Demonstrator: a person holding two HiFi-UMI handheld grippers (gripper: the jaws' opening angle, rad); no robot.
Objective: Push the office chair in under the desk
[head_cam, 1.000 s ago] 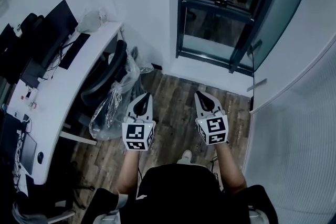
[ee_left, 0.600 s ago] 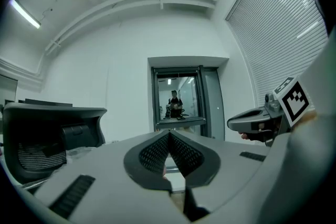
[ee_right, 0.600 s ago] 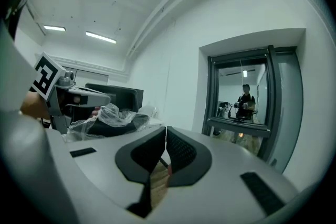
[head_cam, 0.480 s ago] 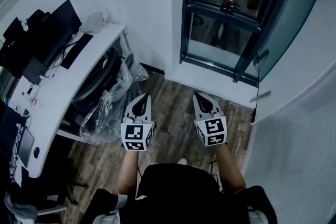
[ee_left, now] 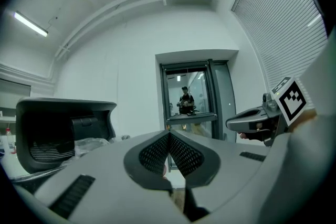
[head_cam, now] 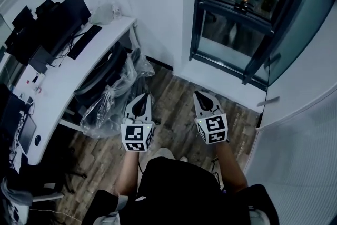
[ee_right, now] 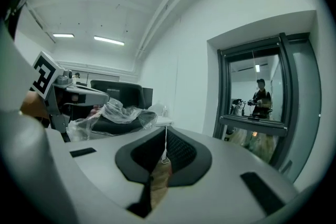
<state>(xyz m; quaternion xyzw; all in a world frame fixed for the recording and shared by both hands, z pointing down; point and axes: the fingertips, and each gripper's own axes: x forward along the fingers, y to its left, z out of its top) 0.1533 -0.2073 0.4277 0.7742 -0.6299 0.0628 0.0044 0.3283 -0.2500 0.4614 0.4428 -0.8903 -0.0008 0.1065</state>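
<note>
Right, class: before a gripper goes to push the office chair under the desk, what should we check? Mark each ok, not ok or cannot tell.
1. Left gripper shut and empty: ok.
2. Right gripper shut and empty: ok.
3. A gripper touching the office chair: not ok, both are apart from it.
4. Chair fully under the desk: not ok, it stands out past the edge.
5. Room under the desk: cannot tell, hidden.
</note>
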